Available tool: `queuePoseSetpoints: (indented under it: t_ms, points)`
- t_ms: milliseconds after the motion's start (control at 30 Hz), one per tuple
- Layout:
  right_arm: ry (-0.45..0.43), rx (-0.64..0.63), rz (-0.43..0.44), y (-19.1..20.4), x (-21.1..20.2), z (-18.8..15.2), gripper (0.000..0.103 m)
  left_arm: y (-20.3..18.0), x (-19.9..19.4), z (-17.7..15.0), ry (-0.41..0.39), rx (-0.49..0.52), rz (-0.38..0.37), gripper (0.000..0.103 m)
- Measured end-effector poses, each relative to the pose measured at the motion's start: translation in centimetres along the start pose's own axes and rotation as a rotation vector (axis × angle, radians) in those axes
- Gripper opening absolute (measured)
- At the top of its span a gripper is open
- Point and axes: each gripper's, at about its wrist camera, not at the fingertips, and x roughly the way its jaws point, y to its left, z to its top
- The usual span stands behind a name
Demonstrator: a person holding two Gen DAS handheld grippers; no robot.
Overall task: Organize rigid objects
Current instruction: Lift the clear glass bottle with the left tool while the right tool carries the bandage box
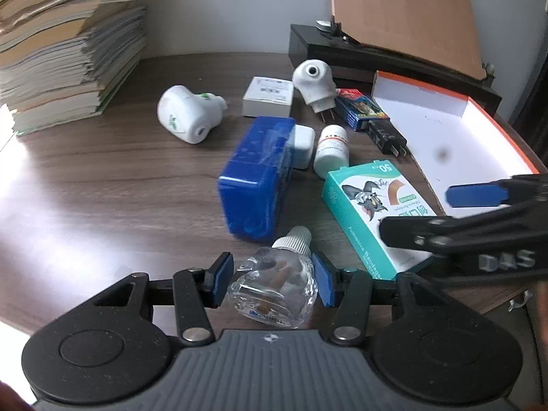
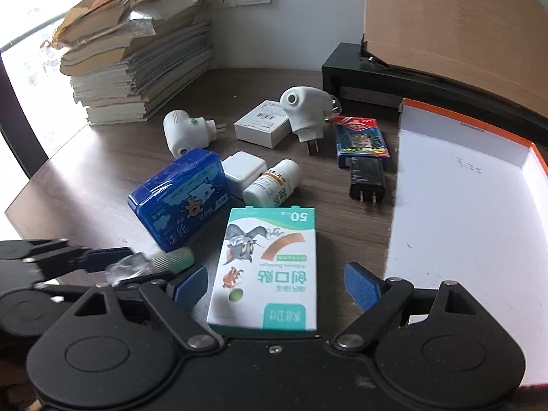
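The left tool [image 1: 270,279] clamps a clear bottle [image 1: 274,287], while the right tool [image 2: 276,284] gapes wide around the bandage box [image 2: 265,270] on the surface [image 1: 102,185].

The right gripper [image 1: 441,212] is smeared with motion blur in the left view and runs off the edge there, so half the bandage box [image 1: 373,219] is covered. Bottle [image 2: 137,267] is a blurry smudge from the right cam, its body mostly behind the left gripper [image 2: 113,269]. The white charger [image 1: 303,147] is tucked behind the blue tin [image 1: 257,178]. Book stack [image 1: 65,48] gets chopped by the frame. Pill bottle [image 2: 272,185] label is too tiny to read.
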Motion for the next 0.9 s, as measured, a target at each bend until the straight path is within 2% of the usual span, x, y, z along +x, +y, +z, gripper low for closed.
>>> queuePoseSetpoints:
  t_ms: [233, 300, 333, 567, 600, 633, 667, 733, 833, 900]
  points:
    - [0.057, -0.022, -0.008, 0.6, 3.2, 1.0, 0.101, 1.2, -1.4, -0.1, -0.024, -0.057, -0.007, 0.050]
    - [0.076, -0.033, -0.028, 0.7, 4.0, 1.2, 0.086, 1.3, -1.6, 0.0, -0.036, -0.064, -0.006, 0.050]
    - [0.084, -0.030, -0.029, 0.6, 4.2, 1.4, 0.084, 1.3, -1.6, 0.0, -0.038, -0.066, -0.005, 0.050]
    - [0.000, 0.004, -0.031, -0.5, 2.2, 1.9, 0.084, 1.2, -2.0, 0.5, -0.064, -0.108, -0.036, 0.050]
    - [-0.015, 0.014, -0.038, -0.8, 1.8, 2.0, 0.084, 0.9, -2.2, 0.7, -0.075, -0.103, -0.042, 0.044]
    - [-0.024, 0.019, -0.042, -1.0, 1.4, 2.1, 0.084, 0.7, -2.4, 1.0, -0.088, -0.098, -0.046, 0.023]
    - [-0.031, 0.023, -0.043, -1.2, 1.0, 2.2, 0.084, 0.4, -2.3, 1.4, -0.082, -0.092, -0.046, 0.009]
    - [-0.037, 0.034, -0.043, -1.8, 0.4, 2.2, 0.084, 0.2, -2.0, 1.8, -0.076, -0.097, -0.068, 0.008]
    - [-0.043, 0.041, -0.051, -2.6, 0.0, 1.9, 0.084, -0.2, -0.7, 1.3, -0.090, -0.078, -0.043, 0.010]
    - [-0.047, 0.050, -0.049, -3.2, -0.4, 1.4, 0.084, 0.5, 1.0, 0.6, -0.049, -0.105, -0.028, 0.011]
